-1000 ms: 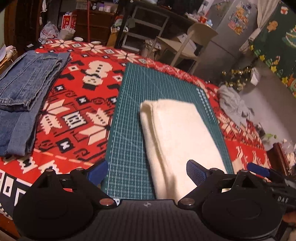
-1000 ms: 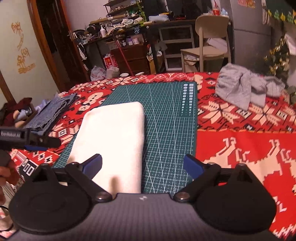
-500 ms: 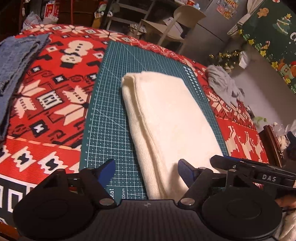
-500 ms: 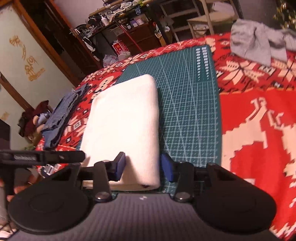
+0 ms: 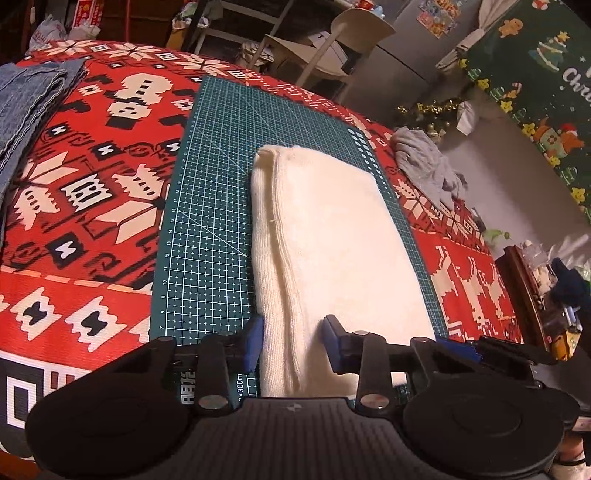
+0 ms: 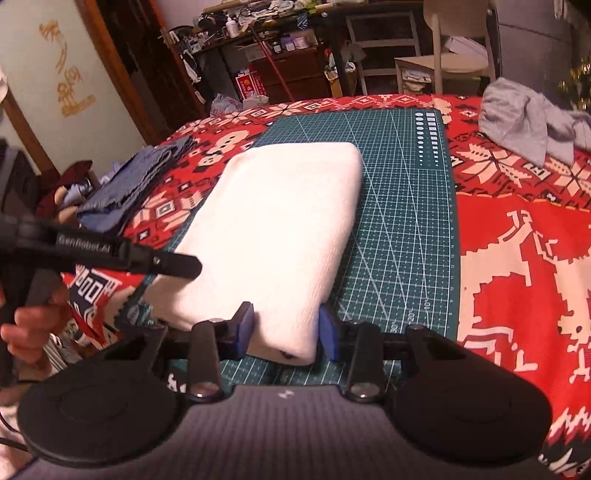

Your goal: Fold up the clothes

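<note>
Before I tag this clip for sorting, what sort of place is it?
Probably a lived-in home room at Christmas: a festive red tablecloth under a cutting mat, a cluttered desk with a chair, and tinsel by the wall.

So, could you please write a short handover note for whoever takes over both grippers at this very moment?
Left gripper: jaws closing around the near left corner of the folded cream garment; pads at the fabric.
Right gripper: jaws closing around the near right corner, cloth between them.
Things: the garment lies long and narrow on the green cutting mat. Folded jeans sit at the left of the red tablecloth, and a crumpled grey garment at the far right.
Done: jeans folded, cream garment folded lengthwise.
Left: probably fold the near end over, then the grey one.
</note>
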The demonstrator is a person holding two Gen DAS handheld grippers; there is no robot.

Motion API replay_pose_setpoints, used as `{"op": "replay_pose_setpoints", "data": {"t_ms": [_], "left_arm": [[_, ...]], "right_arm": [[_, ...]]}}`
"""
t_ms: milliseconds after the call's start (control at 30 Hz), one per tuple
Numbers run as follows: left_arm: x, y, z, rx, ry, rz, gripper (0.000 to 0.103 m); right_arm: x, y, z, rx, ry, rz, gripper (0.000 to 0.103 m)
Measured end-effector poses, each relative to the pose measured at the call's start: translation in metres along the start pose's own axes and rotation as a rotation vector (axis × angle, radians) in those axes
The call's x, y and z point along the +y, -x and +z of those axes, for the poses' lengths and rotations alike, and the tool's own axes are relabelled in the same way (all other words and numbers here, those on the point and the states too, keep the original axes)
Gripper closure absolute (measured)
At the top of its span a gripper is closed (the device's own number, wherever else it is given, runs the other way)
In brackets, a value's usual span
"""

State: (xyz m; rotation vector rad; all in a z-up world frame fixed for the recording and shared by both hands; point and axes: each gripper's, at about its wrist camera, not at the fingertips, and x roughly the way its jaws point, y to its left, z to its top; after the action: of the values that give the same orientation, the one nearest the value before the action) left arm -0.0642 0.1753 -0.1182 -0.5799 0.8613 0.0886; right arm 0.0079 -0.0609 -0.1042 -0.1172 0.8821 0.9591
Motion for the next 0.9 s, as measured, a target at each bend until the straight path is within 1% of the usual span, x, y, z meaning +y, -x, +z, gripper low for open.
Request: {"op": "replay_pose_setpoints", "data": {"t_ms": [167,233,333,400,433,467,500,533,700,833,900], "left_arm": [[-0.002,0.001,-0.005,0.020,-0.009,-0.022,0.069],[0.000,0.001,-0.004,0.018,0.002,-0.022,0.069],[0.002,0.004,0.000,0.000,0.018,-0.021,0.070],[0.002,0.005,0.005,-0.016,0.016,-0.017,0.070],[0.002,0.006,0.007,-0.023,0.014,-0.015,0.072],[0.001,0.005,0.010,-0.026,0.010,-0.011,0.074],[0.000,0.004,0.013,-0.026,0.004,-0.008,0.080],[-0.002,0.002,0.017,-0.025,-0.004,-0.003,0.085],[-0.012,-0.007,0.029,-0.031,-0.062,0.035,0.085],[-0.012,-0.012,0.032,-0.023,-0.061,0.042,0.084],[-0.012,-0.012,0.031,-0.022,-0.062,0.044,0.083]], "right_arm": [[0.000,0.017,-0.009,0.019,-0.012,0.004,0.062],[-0.003,0.027,-0.010,0.008,-0.032,0.006,0.062],[-0.009,0.034,-0.004,-0.037,-0.023,-0.039,0.062],[-0.012,0.038,0.001,-0.068,-0.014,-0.072,0.074],[-0.016,0.037,0.005,-0.078,-0.007,-0.094,0.084],[-0.020,0.034,0.009,-0.082,0.000,-0.114,0.088],[-0.025,0.030,0.013,-0.084,0.005,-0.125,0.090],[-0.030,0.025,0.017,-0.087,0.008,-0.133,0.092],[-0.047,-0.008,0.035,-0.074,0.007,-0.163,0.092],[-0.043,-0.028,0.043,-0.063,0.063,-0.164,0.092],[-0.038,-0.030,0.043,-0.054,0.094,-0.159,0.099]]}}
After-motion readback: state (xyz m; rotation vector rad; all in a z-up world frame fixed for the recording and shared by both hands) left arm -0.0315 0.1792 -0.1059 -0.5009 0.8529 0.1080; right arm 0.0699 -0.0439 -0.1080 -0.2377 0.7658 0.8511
